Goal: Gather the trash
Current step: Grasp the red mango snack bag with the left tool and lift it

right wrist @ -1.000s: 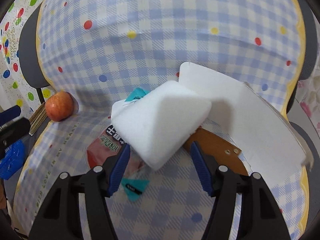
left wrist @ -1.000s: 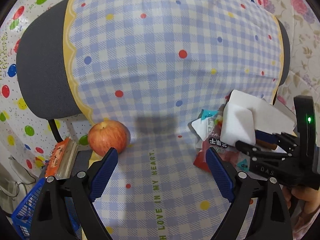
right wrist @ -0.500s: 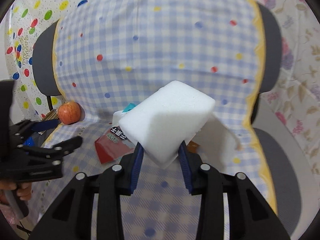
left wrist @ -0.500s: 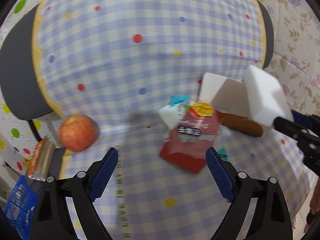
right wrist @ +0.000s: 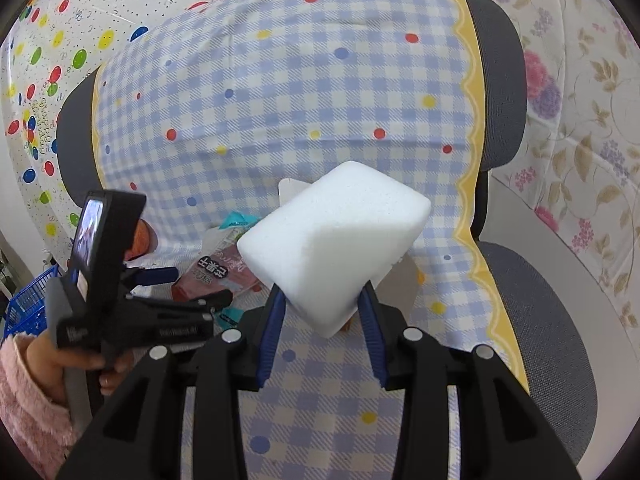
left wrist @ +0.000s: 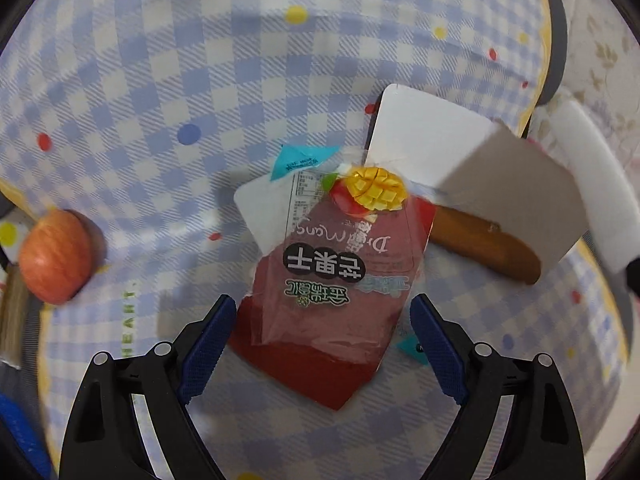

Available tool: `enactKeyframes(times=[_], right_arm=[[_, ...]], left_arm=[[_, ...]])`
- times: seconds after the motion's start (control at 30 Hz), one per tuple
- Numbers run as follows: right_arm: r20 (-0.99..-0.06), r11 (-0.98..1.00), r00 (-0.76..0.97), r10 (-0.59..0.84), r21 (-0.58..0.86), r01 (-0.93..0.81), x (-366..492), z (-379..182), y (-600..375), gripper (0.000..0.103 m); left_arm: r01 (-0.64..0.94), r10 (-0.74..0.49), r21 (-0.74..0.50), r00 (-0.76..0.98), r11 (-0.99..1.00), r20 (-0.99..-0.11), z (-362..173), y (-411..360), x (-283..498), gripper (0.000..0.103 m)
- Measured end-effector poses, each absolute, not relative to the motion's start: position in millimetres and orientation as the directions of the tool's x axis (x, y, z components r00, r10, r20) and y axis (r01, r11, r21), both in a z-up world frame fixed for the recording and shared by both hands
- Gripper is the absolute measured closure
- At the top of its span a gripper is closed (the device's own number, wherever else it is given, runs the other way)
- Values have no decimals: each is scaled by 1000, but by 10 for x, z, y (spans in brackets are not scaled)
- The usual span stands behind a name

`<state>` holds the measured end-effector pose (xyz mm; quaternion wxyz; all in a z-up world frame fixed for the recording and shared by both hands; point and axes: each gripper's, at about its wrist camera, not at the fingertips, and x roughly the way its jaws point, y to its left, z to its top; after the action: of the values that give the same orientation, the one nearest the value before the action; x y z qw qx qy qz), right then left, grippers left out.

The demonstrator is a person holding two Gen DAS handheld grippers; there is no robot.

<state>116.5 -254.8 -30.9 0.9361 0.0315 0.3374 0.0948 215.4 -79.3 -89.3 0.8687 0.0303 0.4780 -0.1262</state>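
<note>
A red dried-fruit snack bag (left wrist: pixel 336 272) lies on the checked cloth over the chair seat, on top of a white card (left wrist: pixel 420 140). My left gripper (left wrist: pixel 322 320) hangs open just above it, a blue finger on either side of the bag's lower end, neither pressing. Teal wrapper scraps (left wrist: pixel 300 156) and a brown strip (left wrist: pixel 484 244) lie around the bag. My right gripper (right wrist: pixel 322 300) is shut on a white foam block (right wrist: pixel 336 248) and holds it in the air above the seat. From there the left gripper (right wrist: pixel 192 288) shows over the bag (right wrist: pixel 216 276).
A red apple (left wrist: pixel 54 256) sits at the seat's left edge. A blue basket (right wrist: pixel 28 304) stands low on the left beside the chair. The grey chair (right wrist: pixel 500 80) has its back upright behind the pile. A hand in a pink sleeve (right wrist: pixel 24 400) holds the left gripper.
The right gripper closed on the foam block and lifted it up and away from the pile. The left gripper came down and right, from near the apple to over the red bag.
</note>
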Motion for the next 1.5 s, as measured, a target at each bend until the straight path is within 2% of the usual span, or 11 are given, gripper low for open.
enactKeyframes(times=[0.1,0.17,0.23,0.43,0.53,0.6,0.63,0.67,1.33,1.4,1.5], right_arm=[[-626,979,753,205,133,-156,1165,-326,-2557,66],[-624,978,753,207,137,-156,1141,-327,-2556,66],[-624,978,754,207,135,-156,1109,-321,-2554,66],[-621,979,757,205,136,-153,927,-254,-2569,66],[-627,980,753,199,134,-147,836,-236,-2553,66],[-622,981,759,194,126,-147,752,-208,-2537,66],[-619,981,762,192,125,-146,719,-198,-2537,66],[-616,982,765,188,124,-142,679,-186,-2545,66],[-647,985,745,164,155,-81,944,-443,-2955,65],[-649,984,742,168,159,-83,949,-470,-2961,65],[-652,983,738,172,166,-82,939,-495,-2960,65]], left_arm=[[256,-208,-81,521,963,-828,-889,-762,2163,48],[266,-213,-76,539,961,-815,-857,-767,2131,85],[291,-242,-88,553,953,-798,-782,-770,2071,103],[295,-277,-96,668,951,-691,-264,-660,1641,103],[306,-290,-107,650,946,-702,-157,-637,1503,101],[304,-257,-71,634,950,-729,-216,-692,1487,83],[297,-234,-47,635,954,-736,-248,-712,1472,49],[292,-220,-31,641,956,-735,-282,-745,1454,23],[311,-112,62,511,948,-852,-1044,-1491,2059,13],[306,-122,44,501,951,-857,-1058,-1451,2087,19],[303,-122,49,520,952,-845,-1011,-1396,2095,52]])
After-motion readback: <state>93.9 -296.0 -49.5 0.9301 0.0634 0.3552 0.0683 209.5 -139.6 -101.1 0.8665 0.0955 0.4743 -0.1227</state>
